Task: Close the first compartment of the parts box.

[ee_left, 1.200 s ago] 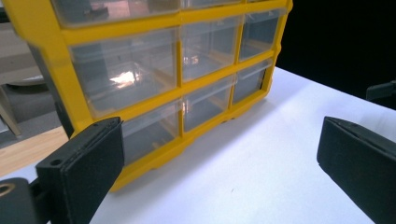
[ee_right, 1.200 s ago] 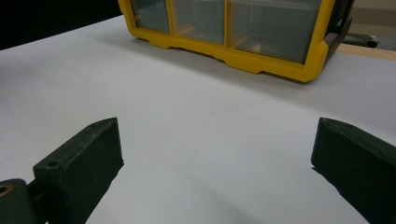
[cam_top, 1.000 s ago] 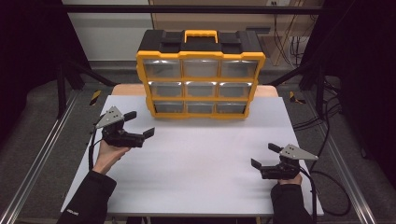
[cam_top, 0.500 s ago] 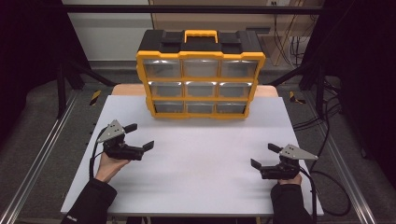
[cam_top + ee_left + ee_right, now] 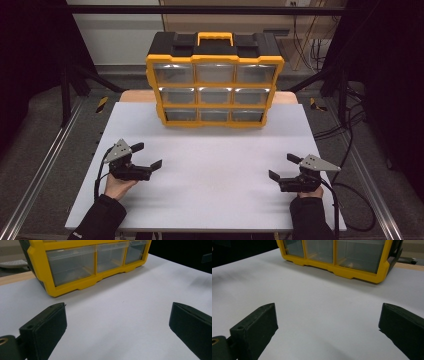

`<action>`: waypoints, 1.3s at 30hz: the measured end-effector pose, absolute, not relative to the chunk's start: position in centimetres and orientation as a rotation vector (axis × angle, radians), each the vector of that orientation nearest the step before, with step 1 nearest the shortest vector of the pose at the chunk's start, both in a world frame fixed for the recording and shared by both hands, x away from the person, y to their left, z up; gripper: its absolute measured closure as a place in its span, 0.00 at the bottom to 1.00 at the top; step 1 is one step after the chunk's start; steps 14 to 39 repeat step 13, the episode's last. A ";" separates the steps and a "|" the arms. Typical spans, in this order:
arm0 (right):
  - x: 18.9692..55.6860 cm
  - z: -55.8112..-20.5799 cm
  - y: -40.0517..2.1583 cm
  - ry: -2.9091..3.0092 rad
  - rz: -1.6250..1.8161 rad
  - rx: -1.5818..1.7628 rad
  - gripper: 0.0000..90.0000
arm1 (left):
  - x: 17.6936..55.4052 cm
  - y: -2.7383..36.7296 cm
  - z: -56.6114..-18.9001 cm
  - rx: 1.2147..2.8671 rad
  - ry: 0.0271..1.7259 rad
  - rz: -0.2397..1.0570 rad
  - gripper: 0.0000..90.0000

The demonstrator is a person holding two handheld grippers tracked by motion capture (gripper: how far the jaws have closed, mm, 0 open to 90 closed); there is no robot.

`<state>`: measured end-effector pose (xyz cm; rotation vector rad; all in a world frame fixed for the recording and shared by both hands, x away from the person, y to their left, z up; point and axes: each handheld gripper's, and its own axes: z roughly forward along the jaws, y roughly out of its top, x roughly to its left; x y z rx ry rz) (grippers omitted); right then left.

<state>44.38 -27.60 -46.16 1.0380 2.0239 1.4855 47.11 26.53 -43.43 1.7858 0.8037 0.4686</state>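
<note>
- Left gripper [image 5: 149, 156]: low over the counter [image 5: 215, 200] near its left edge, jaws spread wide, nothing between them.
- Yellow-and-black drawer organizer [image 5: 215, 80]: upright at the counter's far middle, nine clear drawers facing the person, all pushed in, well apart from both grippers.
- Right gripper [image 5: 284, 167]: near the right edge, jaws spread, holding nothing.

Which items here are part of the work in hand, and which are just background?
In the work:
- yellow drawer organizer, all drawers shut
- left gripper, open
- right gripper, open
- white tabletop

Just lying about:
- cables on the floor at right
- yellow-black floor markers
</note>
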 end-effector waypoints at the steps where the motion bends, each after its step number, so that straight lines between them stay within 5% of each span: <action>1: 44.4 -46.2 -27.6 2.025 1.486 1.038 0.02 | 47.0 26.6 -43.6 1.779 0.804 0.466 0.01; 39: 44.4 -46.1 -27.7 2.021 1.483 1.046 0.02 | 46.6 26.8 -45.0 1.801 0.806 0.454 0.01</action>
